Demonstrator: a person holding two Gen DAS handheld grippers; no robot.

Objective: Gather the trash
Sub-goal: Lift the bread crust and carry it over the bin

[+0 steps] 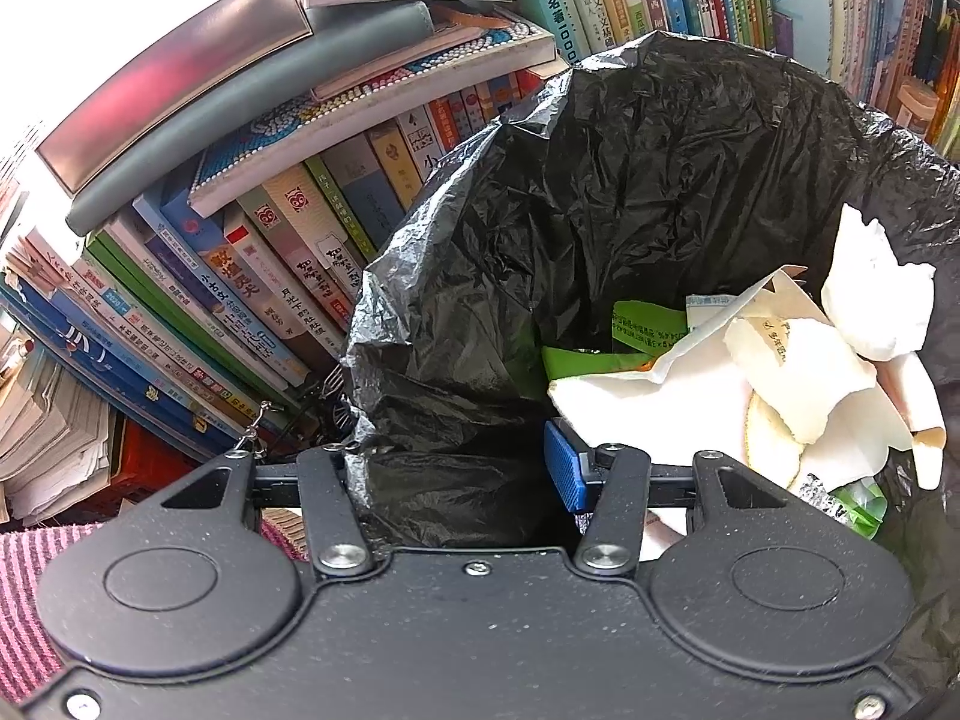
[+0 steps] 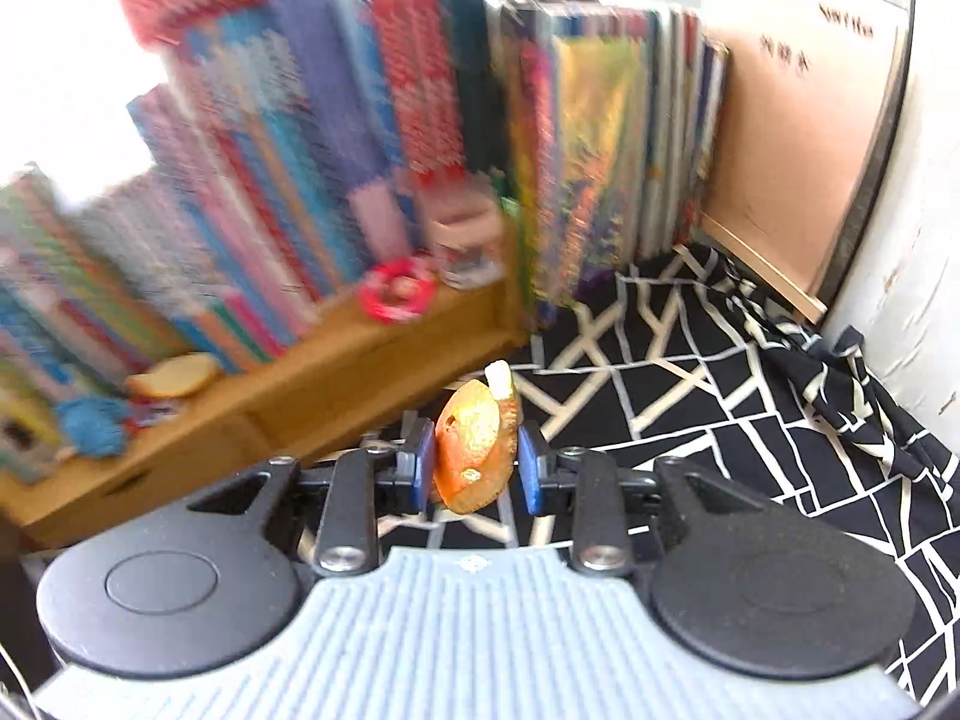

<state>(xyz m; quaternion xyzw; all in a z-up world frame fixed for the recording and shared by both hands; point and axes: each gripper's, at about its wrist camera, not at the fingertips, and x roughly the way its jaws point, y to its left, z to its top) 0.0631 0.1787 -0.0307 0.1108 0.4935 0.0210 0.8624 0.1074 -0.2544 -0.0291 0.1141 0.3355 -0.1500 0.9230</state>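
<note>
Orange peel (curled) between fingers

A: Where is there room to pass?
B: Over the black-and-white patterned cloth to the right; nothing stands on it there.
A: And what blocks the way?
B: The wooden shelf crammed with books to the left. The black trash bag gapes open, though crumpled paper crowds its right side.
</note>
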